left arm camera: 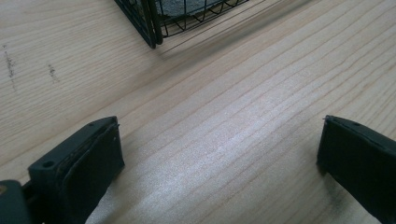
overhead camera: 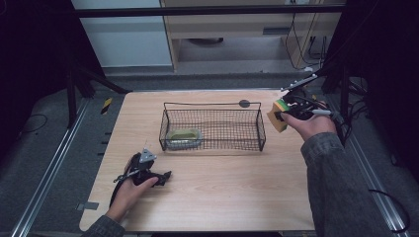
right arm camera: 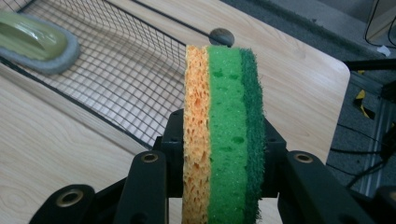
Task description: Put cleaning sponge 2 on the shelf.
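2 jaws of the right gripper [right arm camera: 224, 163] are clamped on a sponge [right arm camera: 224, 126] — orange foam, green foam and a dark green scouring layer — held on edge, off the table [overhead camera: 212, 197], just beside the right end of the wire basket [overhead camera: 212, 126]. The left gripper [overhead camera: 165, 176] rests low on the table near the basket's front left corner, jaws wide apart with nothing between them. Inside the basket, at its left end, lies a grey-rimmed green pad [overhead camera: 184, 137].

The sponge looks light and soft; it should squash under pressure, so gripping across the flat faces at mid-body — as now — seems safest. It is not fragile and unlikely to slip.
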Demonstrator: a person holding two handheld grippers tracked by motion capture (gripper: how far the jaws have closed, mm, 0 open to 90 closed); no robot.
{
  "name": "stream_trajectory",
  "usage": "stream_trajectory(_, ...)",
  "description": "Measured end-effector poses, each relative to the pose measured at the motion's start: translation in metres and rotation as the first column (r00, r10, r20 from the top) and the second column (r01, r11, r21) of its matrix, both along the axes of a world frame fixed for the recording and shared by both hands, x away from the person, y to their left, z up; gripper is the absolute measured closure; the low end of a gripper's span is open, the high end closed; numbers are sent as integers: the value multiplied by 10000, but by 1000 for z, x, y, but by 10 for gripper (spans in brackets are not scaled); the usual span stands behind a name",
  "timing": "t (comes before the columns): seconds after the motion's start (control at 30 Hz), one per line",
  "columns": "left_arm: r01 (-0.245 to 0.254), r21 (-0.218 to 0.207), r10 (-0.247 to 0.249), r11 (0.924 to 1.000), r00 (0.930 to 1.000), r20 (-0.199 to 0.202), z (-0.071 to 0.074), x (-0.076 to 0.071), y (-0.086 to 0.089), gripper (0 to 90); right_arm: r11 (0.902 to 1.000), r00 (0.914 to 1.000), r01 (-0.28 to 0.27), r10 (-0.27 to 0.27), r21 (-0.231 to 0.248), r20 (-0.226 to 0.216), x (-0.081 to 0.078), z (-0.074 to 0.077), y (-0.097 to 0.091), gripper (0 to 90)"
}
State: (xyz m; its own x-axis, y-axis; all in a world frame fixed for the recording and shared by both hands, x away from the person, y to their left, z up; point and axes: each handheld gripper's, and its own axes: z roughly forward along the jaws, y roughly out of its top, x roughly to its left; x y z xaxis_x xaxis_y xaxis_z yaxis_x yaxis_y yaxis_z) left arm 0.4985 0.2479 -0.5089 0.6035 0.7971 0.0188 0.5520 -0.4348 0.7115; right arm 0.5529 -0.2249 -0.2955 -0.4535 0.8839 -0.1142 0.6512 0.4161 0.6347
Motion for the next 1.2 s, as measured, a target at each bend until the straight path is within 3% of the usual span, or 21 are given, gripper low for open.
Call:
stream_trajectory(0.33, 14, -1, -14, 10000, 10000, 0, 0, 0, 0, 0, 9992, 9992, -388, 388, 48, -95, 17, -5, 24, 646)
stream_trajectory(0.63, 48, 18, -48, 10000, 10000, -13, 0, 1, 0, 0, 9962, 9956, -840, 830, -220, -443, 51, -27, 51, 645)
stream_trajectory(0.8, 63, 14, -63, 10000, 10000, -12, 0, 1, 0, 0, 9961, 9943, -871, 862, -119, -621, 65, -38, 55, 645)
stream_trajectory(0.97, 69, 15, -69, 10000, 10000, -14, 0, 1, 0, 0, 9963, 9941, -826, 839, 218, -683, 71, -44, 52, 646)
stream_trajectory(1.2, 76, 9, -76, 10000, 10000, -12, 0, 1, 0, 0, 9965, 9936, -778, 799, 289, -797, 77, -55, 49, 646)
